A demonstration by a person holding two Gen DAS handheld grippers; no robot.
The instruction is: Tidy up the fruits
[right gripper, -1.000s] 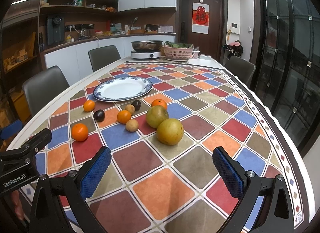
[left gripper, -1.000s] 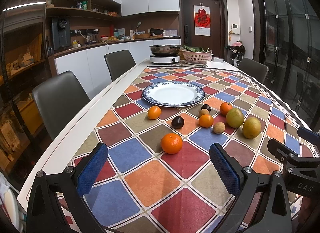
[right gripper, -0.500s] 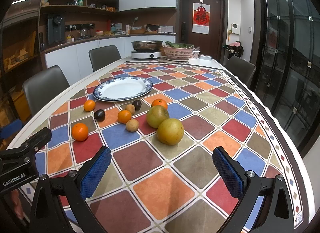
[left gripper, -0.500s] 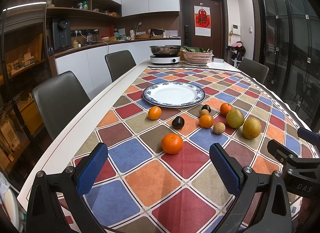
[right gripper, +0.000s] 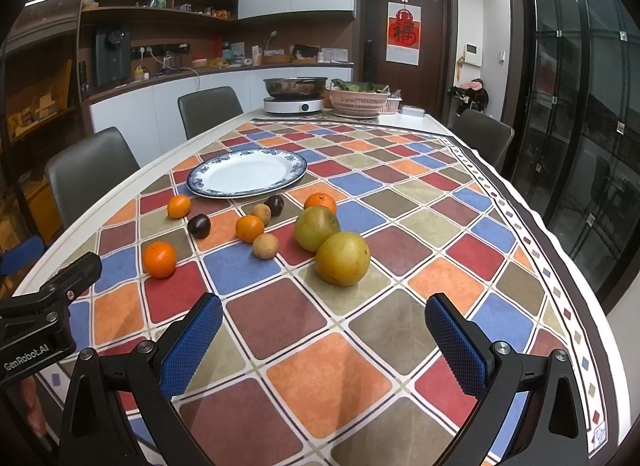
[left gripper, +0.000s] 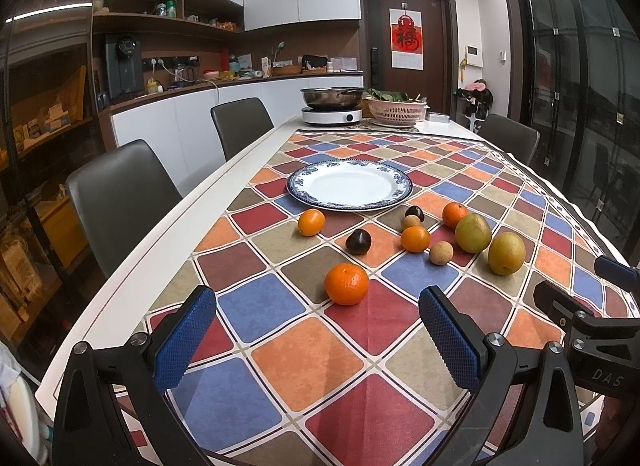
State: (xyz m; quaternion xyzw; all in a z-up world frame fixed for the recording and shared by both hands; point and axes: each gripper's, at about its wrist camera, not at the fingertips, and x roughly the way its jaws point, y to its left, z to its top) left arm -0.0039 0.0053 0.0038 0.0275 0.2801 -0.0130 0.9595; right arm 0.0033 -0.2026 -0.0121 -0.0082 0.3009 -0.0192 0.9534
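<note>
I hold both grippers low over the worktop's near edge, left gripper point(left gripper: 318, 342) and right gripper point(right gripper: 324, 342), jaws spread wide and empty. Nearest my left jaws, slightly ahead and between them, sits a mandarin point(left gripper: 346, 284): light, round, soft-skinned, likely to roll, so I'd pinch it across its middle, gently. Ahead of my right jaws lies a yellow-green fruit point(right gripper: 343, 253), heavier, probably firm. Farther on, smaller fruits scatter before the empty plate point(left gripper: 300, 185) mid-worktop.
</note>
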